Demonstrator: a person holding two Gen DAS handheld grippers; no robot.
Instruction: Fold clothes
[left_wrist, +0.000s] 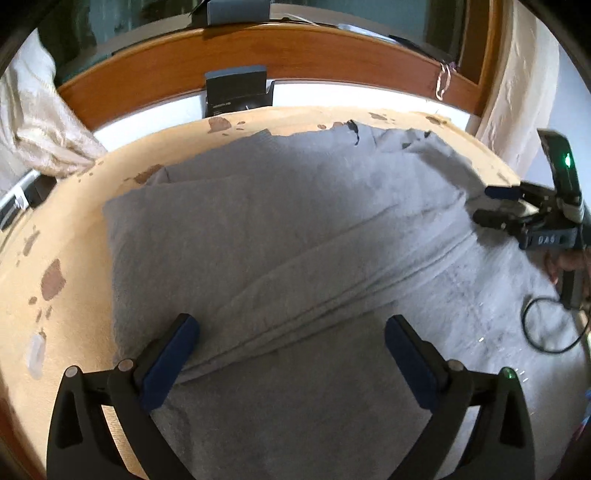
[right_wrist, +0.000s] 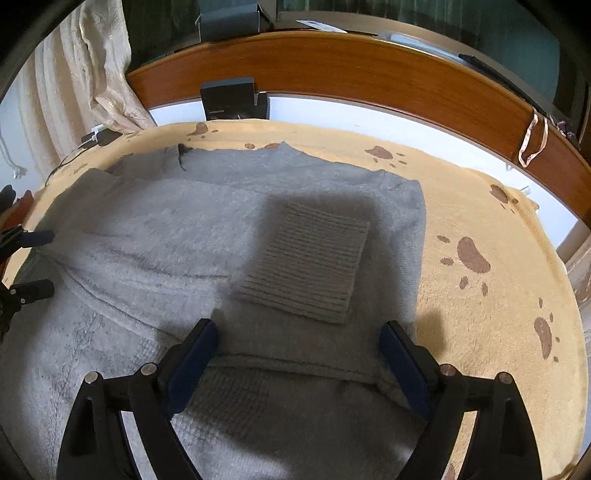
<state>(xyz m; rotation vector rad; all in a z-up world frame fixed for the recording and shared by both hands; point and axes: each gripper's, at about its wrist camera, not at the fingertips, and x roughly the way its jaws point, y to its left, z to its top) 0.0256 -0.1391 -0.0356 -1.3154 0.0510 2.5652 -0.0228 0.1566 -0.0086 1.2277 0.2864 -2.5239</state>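
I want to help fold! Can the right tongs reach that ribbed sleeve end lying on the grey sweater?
Probably yes. The right tongs are open, just short of the ribbed cuff, with only flat sweater between.

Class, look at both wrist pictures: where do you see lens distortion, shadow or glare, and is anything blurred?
Left wrist view: fisheye bends the wooden headboard into an arc, dark vignette in the corners, the white strip below it blown out. Right wrist view: a dark shadow falls on the grey sweater around its ribbed cuff; both views look slightly soft.
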